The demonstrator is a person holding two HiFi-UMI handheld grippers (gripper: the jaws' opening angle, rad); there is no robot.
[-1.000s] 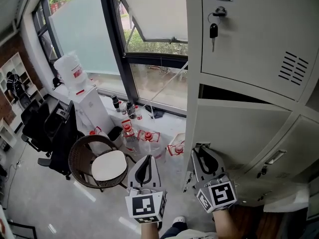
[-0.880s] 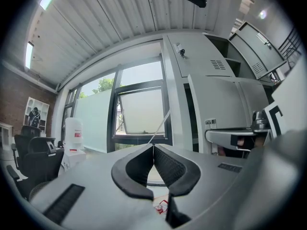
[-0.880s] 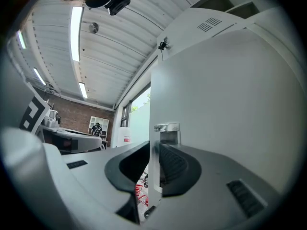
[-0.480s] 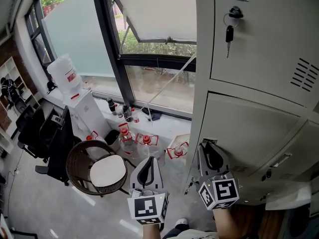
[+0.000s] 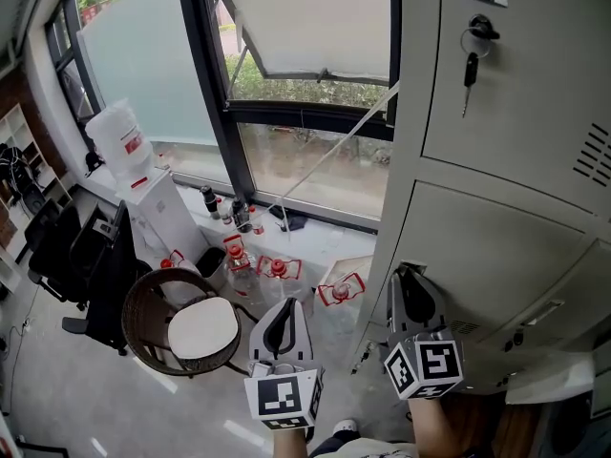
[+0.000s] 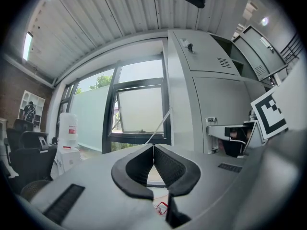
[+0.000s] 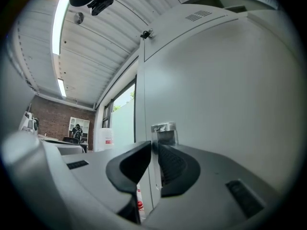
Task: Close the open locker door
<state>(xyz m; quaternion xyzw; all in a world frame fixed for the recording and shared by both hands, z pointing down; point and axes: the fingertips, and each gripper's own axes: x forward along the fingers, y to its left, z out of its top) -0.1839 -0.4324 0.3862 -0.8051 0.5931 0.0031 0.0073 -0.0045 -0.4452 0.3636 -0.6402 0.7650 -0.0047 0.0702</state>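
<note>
Far left of left fingers: water dispenser; nearer, down-left of them, wicker chair; just ahead of them, red-capped bottles on floor below window.

At left gripper: fingers pressed together, nothing between; idle, well left of lockers.

At right gripper: jaws just been closing, now pinching free edge of locker door; latch tab just above right fingertips; door face off to right of fingers; key in upper door, high above fingers.

Step in hand, by judgement: last push of door into frame; looks almost flush, no dark gap showing along top in head view; latched or not, cannot tell.

To do well: keep pinch light on edge; push level along hinge arc, no twisting; slip fingers off before edge meets frame, else fingers trapped or door held ajar; finish with flat press beside latch tab; keep left gripper clear.

Only in right gripper view: thin door edge between pads, tab close above; hidden under gripper body in head view.

Only in head view: whole door against neighbouring doors, key, floor clutter.

Only in left gripper view: own shut pads close up; also right gripper side-on at door edge, off right of left fingers.
</note>
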